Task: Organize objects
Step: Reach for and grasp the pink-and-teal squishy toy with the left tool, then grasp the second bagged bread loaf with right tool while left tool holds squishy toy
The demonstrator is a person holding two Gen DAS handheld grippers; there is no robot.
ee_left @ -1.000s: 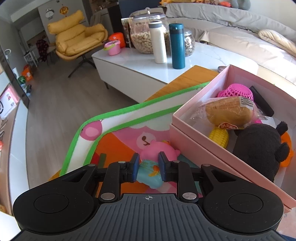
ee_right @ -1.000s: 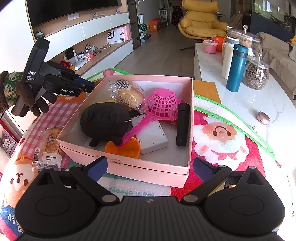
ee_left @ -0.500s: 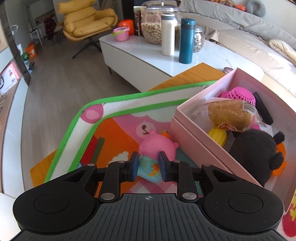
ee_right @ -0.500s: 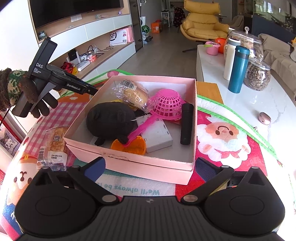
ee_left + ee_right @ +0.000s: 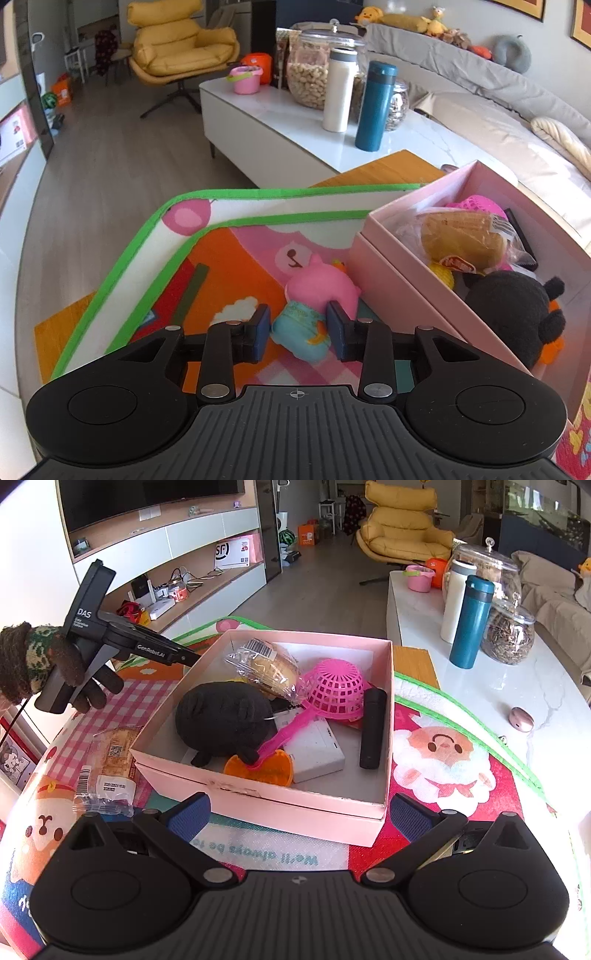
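Left wrist view: left gripper opening, pads just off pink pig toy between them, low centre, beside pink box. Right wrist view: right gripper spread wide, empty, below box centre.

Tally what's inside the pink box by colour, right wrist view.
Black: 2, plush toy, cylinder
Pink: 1, strainer
Orange: 1, lid-like piece
White: 1, flat box
Clear-wrapped bread: 1
Total: 6 visible; more may lie hidden under them.
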